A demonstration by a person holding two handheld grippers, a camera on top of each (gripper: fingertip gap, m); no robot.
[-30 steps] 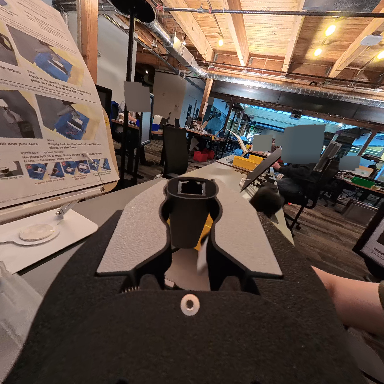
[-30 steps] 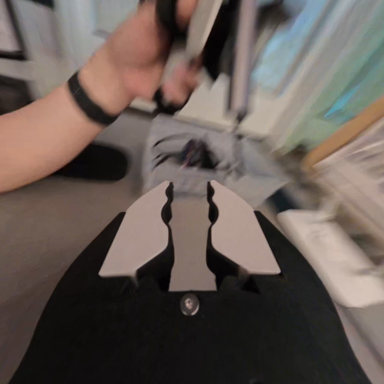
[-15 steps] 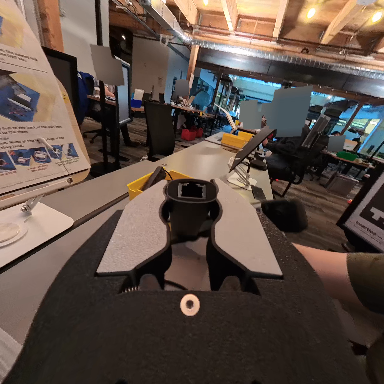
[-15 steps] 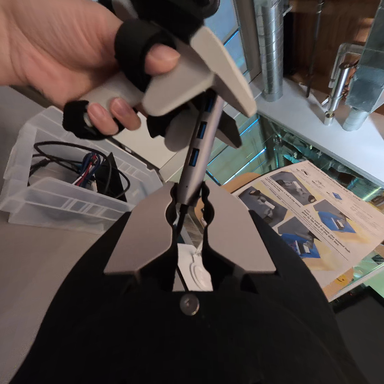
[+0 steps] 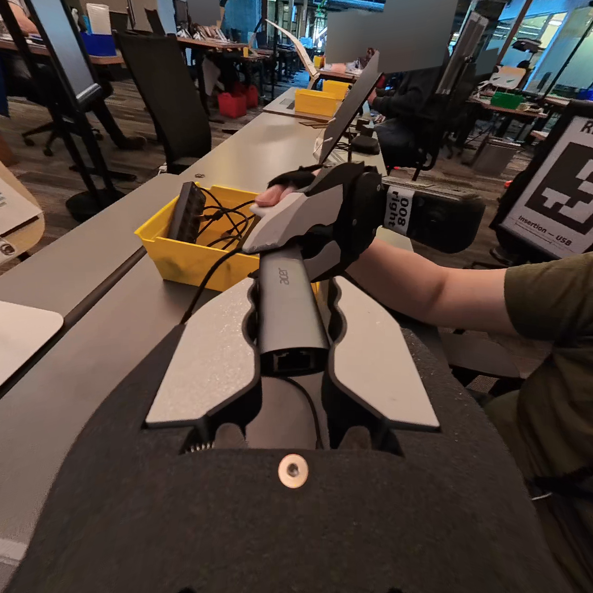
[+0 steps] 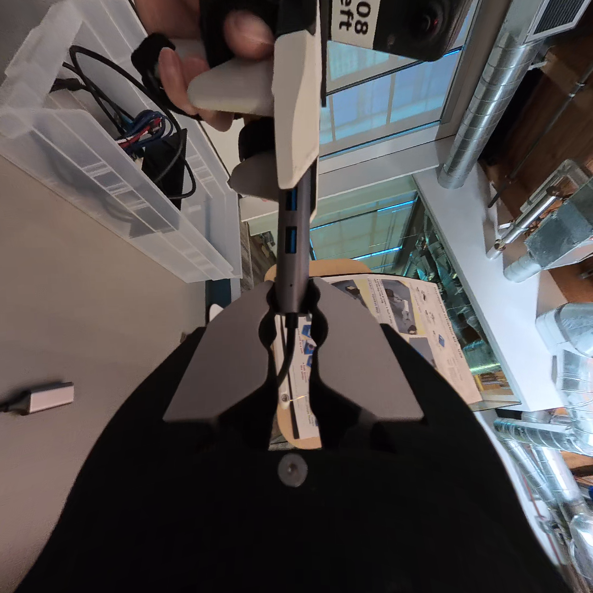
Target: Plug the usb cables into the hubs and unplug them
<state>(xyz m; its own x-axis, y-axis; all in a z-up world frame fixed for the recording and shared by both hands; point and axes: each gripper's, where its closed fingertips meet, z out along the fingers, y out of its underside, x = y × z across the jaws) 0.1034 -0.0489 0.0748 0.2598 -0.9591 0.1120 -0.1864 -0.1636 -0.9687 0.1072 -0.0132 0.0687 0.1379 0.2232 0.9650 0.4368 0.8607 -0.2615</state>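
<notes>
A grey USB hub [image 5: 290,316] with blue ports [image 6: 290,239] is held in the air between both grippers. My left gripper [image 5: 292,284] is shut on its end with the network socket, which faces the camera. My right gripper [image 6: 292,286] is shut on the other end, where a black cable [image 6: 286,346] leaves the hub. The right gripper also shows in the left wrist view [image 5: 282,256], and the left gripper in the right wrist view [image 6: 276,187]. A silver plug [image 6: 48,396] lies on the grey table [image 6: 80,321].
A yellow bin [image 5: 192,256] with a black hub [image 5: 187,213] and black cables stands on the table behind the hub. A clear plastic bin [image 6: 106,179] holds more cables. An instruction sheet [image 6: 417,321] stands on a stand. A marker sign [image 5: 555,192] is at the right. Tip to tip, the grippers are about 4 cm apart. The silver plug [image 6: 48,396] is about 20 cm from my right fingertips.
The right gripper came in empty and closed on the hub's cable end. Both grippers then turned together, so the left view tipped down from the room to the table and yellow bin.
</notes>
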